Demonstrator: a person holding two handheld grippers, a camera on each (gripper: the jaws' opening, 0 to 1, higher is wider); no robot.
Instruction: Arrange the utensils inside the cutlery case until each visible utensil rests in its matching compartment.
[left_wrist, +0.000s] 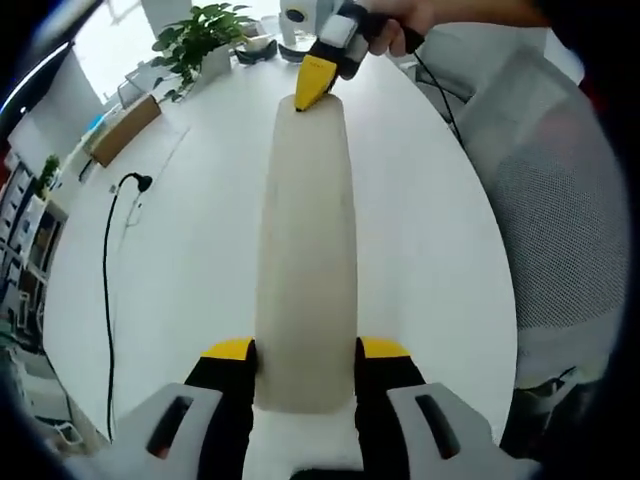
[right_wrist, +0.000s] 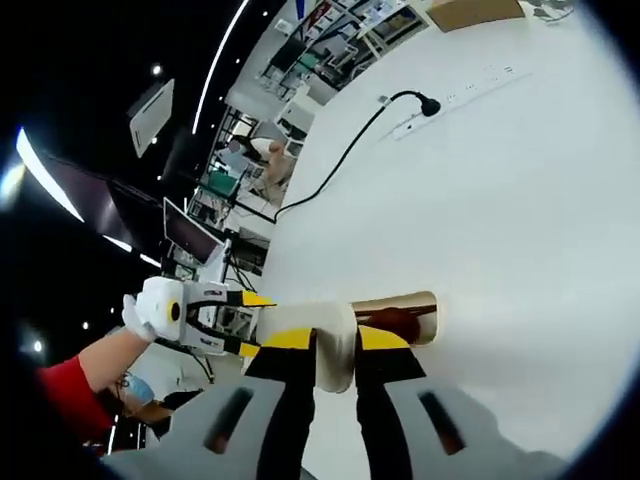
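Both grippers pinched the long cream case above the white bench: left gripper near end, right gripper far end.

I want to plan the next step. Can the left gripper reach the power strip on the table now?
Probably not: the left gripper is shut on the cream case, whose far end the right gripper holds. The power strip lies apart on bare table.

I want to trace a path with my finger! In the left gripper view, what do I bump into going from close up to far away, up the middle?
Left gripper → long cream cutlery case → right gripper pinching its far end → potted plant at the table's far edge.
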